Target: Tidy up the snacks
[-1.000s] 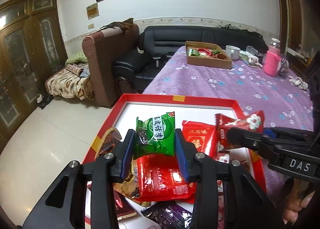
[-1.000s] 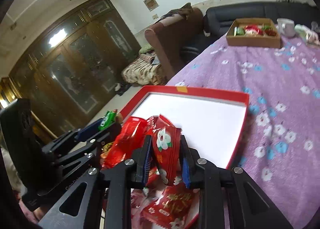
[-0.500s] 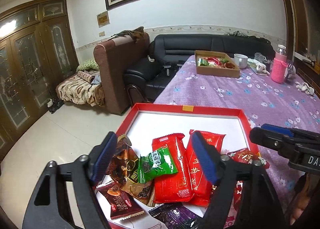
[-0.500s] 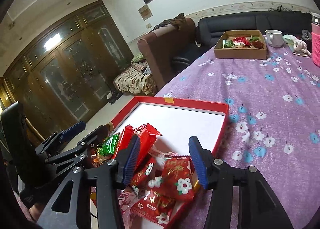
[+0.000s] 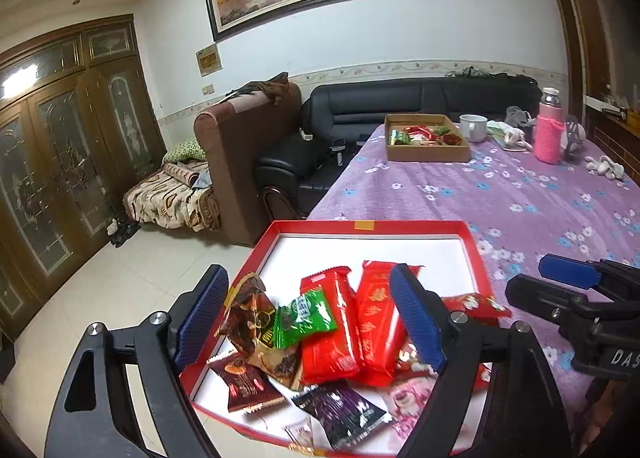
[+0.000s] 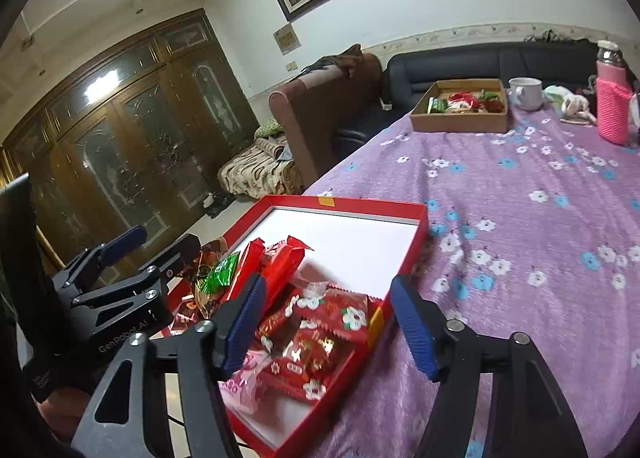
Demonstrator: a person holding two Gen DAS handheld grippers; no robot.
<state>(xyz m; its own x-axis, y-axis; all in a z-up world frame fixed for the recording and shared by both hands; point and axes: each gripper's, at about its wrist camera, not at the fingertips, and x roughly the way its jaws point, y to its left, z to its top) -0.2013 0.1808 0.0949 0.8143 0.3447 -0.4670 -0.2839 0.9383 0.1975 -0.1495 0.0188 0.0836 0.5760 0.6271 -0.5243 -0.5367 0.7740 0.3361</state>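
Note:
A red tray (image 5: 476, 254) with a white floor lies at the near edge of the purple flowered table. In it is a heap of snack packets: a green packet (image 5: 304, 314), two long red packets (image 5: 334, 334), a brown one (image 5: 248, 310) and a purple one (image 5: 340, 410). My left gripper (image 5: 308, 272) hovers above the heap, its jaws opening with nothing pressed between the pads. My right gripper (image 6: 328, 282) hangs over the tray's (image 6: 416, 242) near right corner. Its jaws are also opening, above a red flowered packet (image 6: 340, 314) that lies loose.
A cardboard box (image 5: 424, 150) with more snacks sits at the table's far end, beside a white mug (image 5: 473, 127) and a pink-sleeved bottle (image 5: 550, 134). A brown armchair (image 5: 248, 146) and a black sofa stand beyond the table's left edge. The floor drops away left of the tray.
The left gripper let go of the green packet, which now lies on the heap. The right gripper released the red flowered packet into the tray. Both drew back and up, jaws widening.

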